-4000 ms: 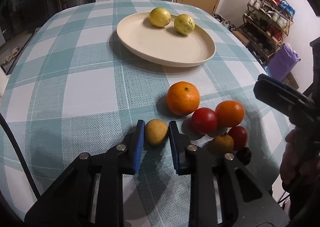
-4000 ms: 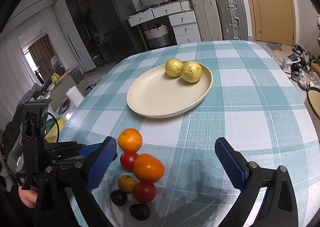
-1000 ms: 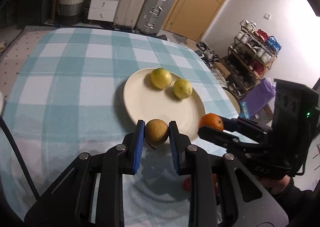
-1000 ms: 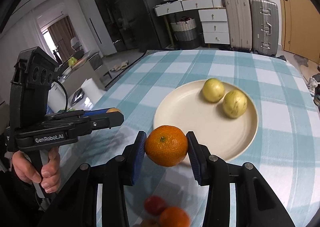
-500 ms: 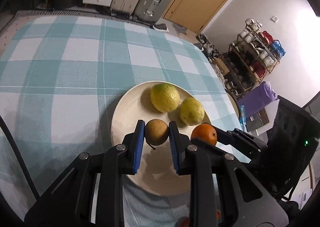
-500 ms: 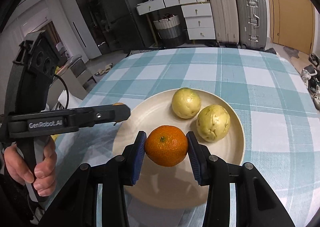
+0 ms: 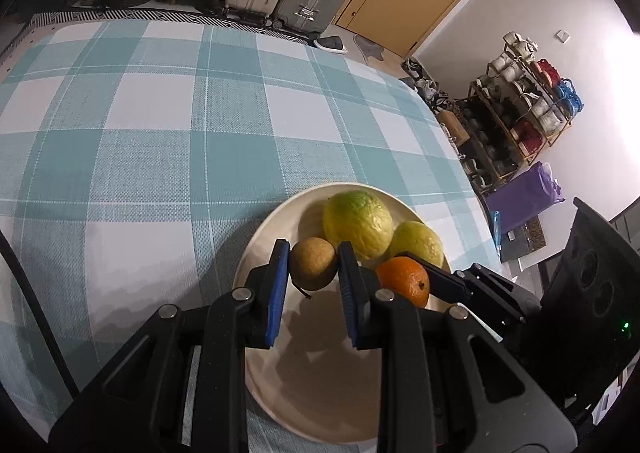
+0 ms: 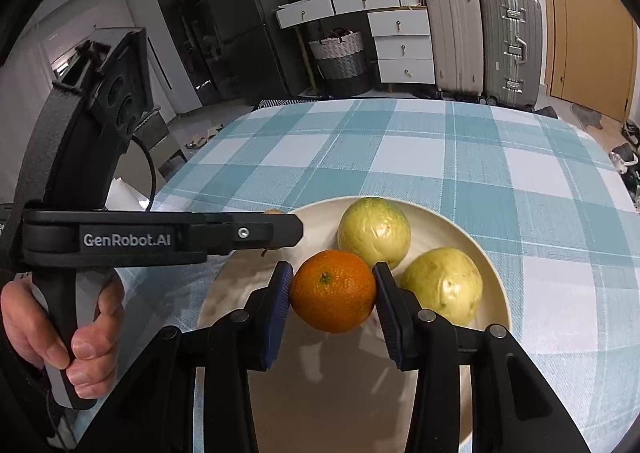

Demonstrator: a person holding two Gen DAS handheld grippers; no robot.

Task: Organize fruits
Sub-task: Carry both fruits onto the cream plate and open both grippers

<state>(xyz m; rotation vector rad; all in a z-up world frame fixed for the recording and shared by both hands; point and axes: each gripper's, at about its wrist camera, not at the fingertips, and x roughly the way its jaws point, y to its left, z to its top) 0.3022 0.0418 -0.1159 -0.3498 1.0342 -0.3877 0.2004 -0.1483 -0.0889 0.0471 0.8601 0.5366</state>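
Note:
My left gripper [image 7: 313, 273] is shut on a small brown fruit [image 7: 313, 263] and holds it low over the near left part of the cream plate [image 7: 320, 393]. My right gripper [image 8: 332, 293] is shut on an orange [image 8: 333, 290], also over the plate [image 8: 494, 281], right beside the left gripper [image 8: 276, 231]. The orange also shows in the left wrist view [image 7: 404, 279]. Two yellow-green fruits [image 7: 357, 224] [image 7: 418, 243] lie on the plate's far side, just beyond both held fruits; in the right wrist view they are a far one [image 8: 374, 231] and a right one [image 8: 440, 285].
The plate sits on a table with a teal and white checked cloth [image 7: 140, 141]. The table edge runs close to the plate's right side [image 7: 476, 205]. Suitcases [image 8: 480, 41] and drawers [image 8: 400, 45] stand beyond the table's far end. A shoe rack [image 7: 524, 109] stands to the right.
Both grippers have moved forward and lower over the plate, each still holding its fruit. The held fruits are now close to the two yellow-green fruits.

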